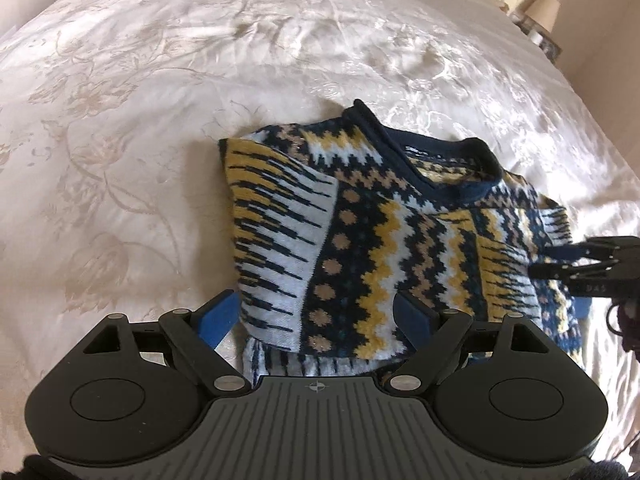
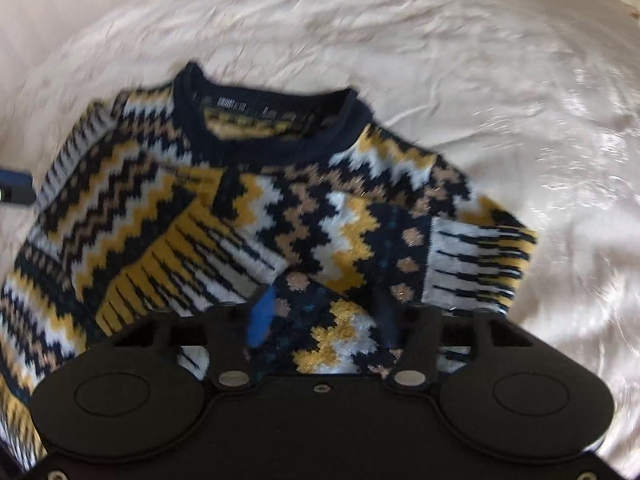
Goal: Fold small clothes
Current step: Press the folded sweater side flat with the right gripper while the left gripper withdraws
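A small knit sweater (image 1: 360, 232) in navy, yellow, white and tan zigzags lies on the bed, collar away from me, one sleeve folded over its front. It also fills the right wrist view (image 2: 280, 208). My left gripper (image 1: 320, 316) is open, its blue fingers (image 1: 218, 316) standing to either side of the sweater's near edge. My right gripper (image 2: 324, 320) has its jaws part closed around a raised fold of the sweater's fabric (image 2: 336, 328). The right gripper also shows at the right edge of the left wrist view (image 1: 560, 260).
A cream floral bedspread (image 1: 140, 140) covers the whole bed around the sweater. A bedside table with a lamp (image 1: 544, 12) stands at the far right corner.
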Motion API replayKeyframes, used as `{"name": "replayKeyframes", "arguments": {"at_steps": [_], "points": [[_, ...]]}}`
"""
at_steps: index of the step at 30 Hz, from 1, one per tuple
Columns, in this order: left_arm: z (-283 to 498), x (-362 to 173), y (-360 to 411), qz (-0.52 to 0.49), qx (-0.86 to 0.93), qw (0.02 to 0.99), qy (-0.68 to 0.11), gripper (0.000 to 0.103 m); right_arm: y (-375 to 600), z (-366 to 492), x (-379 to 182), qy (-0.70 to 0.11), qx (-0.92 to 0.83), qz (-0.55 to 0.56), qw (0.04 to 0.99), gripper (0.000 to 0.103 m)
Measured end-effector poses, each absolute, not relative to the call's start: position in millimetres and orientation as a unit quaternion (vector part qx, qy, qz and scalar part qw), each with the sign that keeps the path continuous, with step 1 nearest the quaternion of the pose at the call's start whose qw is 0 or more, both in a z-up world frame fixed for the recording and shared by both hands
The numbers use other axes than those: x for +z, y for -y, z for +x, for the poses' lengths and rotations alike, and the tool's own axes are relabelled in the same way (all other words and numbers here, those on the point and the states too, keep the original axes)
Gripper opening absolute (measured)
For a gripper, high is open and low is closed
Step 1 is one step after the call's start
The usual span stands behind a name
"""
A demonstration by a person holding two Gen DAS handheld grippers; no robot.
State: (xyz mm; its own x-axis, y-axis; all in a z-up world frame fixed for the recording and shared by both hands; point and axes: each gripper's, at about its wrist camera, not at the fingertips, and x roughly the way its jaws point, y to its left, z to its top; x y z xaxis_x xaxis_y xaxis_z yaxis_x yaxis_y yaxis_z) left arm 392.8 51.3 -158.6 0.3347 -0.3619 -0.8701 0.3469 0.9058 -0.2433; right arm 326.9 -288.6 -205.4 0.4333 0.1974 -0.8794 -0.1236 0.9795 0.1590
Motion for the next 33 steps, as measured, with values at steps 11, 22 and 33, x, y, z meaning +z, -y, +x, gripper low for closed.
{"name": "replayKeyframes", "arguments": {"at_steps": [11,22,33], "points": [[393,-158,-45,-0.008,-0.221,0.818,-0.531,0.084,266,326,-154,-0.466,0.113,-0.045,0.876,0.008],[416,-147,-28,0.004,-0.237,0.826,-0.512,0.084,307,371,-184,-0.495,0.051,0.043,0.866,0.050],[452,-191,-14,0.102,-0.183,0.814,-0.542,0.084,367,305,-179,-0.482,-0.072,0.136,0.863,0.054]]}}
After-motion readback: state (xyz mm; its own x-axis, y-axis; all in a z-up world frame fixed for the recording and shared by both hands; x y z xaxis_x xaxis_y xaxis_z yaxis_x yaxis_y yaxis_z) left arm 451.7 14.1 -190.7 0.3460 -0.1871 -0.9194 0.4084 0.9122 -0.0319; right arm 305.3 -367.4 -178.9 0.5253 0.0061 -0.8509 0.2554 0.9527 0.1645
